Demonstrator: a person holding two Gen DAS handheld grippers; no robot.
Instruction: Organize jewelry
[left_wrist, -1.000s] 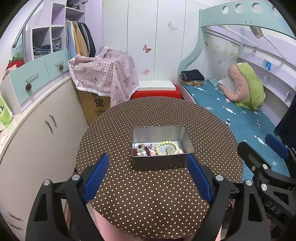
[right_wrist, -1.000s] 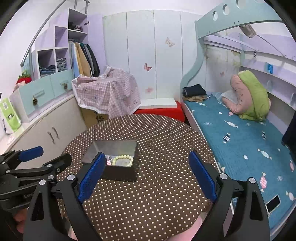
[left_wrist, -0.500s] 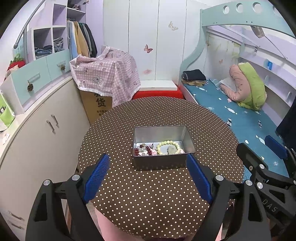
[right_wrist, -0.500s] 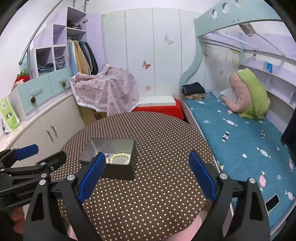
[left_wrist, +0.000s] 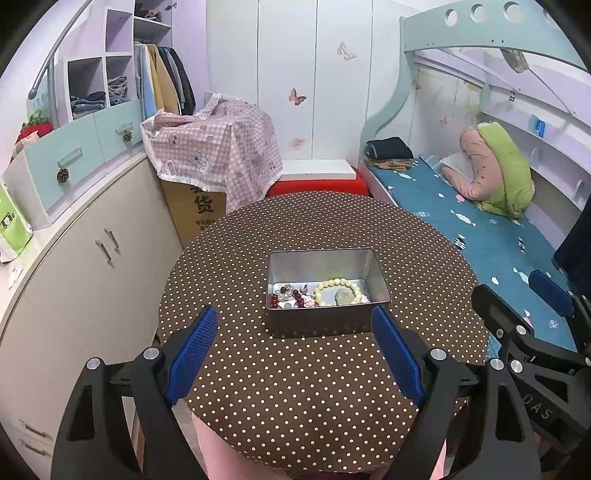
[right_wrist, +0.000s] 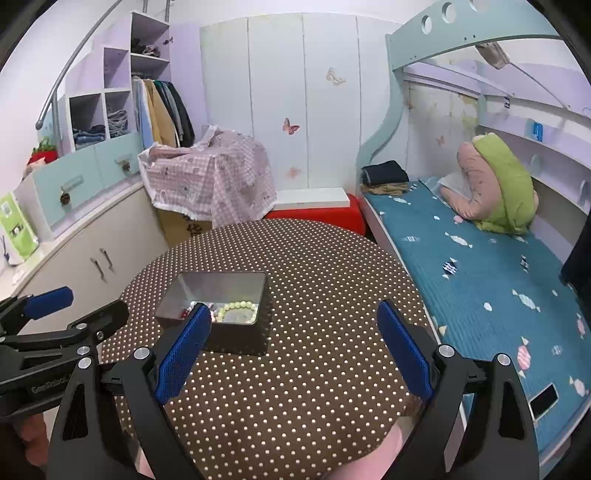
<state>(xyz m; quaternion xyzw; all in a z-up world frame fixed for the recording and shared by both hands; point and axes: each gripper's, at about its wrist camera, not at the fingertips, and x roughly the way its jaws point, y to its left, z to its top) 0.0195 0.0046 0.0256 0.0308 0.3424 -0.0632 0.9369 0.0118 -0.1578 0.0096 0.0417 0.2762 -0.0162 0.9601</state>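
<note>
The tin sits near the centre of the table, lid off. It holds the jewelry: a pale green bracelet at right and a cluster of dark red beads at left, touching or nearly so. No jewelry lies on the tablecloth, so collection appears complete; any remaining work, such as sorting inside the tin, cannot be judged. The left gripper hovers just short of the tin, jaws wide apart, grasping nothing. The right gripper is likewise released and empty, over bare cloth beside the tin. Compared with the earlier frames, tin and contents are unchanged, and the views differ only slightly.
</note>
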